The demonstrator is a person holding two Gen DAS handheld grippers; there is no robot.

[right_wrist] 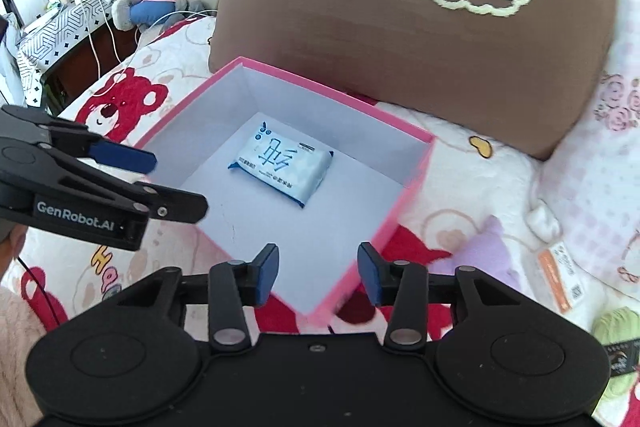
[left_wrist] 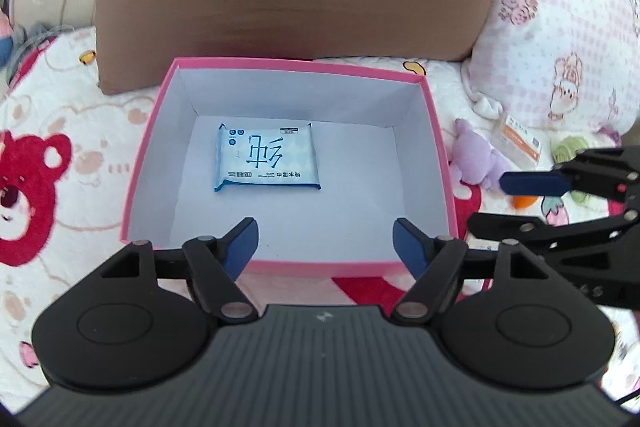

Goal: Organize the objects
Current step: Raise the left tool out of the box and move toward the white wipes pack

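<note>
While the tissue pack (left_wrist: 267, 157) is lying flat inside the pink box (left_wrist: 436, 131), you are holding the left gripper (left_wrist: 325, 247) and right gripper (right_wrist: 318, 275) spread, gripping nothing, over its near edge.

The clearest lettering is "GenRobot.AI", in white on the black side of the left gripper (right_wrist: 182, 183), at the left edge of the right wrist view. On the bedspread (right_wrist: 460, 179) below it, at lower left, coloured letters begin "Ha"; the rest is covered. The blue and white tissue pack (left_wrist: 267, 157) in the middle of the frame, lying in the pink box (left_wrist: 140, 163), carries large blue Chinese characters and smaller printed lines, upside down in the left wrist view and too small to read surely. The orange and white card (left_wrist: 520, 139) at right centre bears print too blurred to read.
</note>
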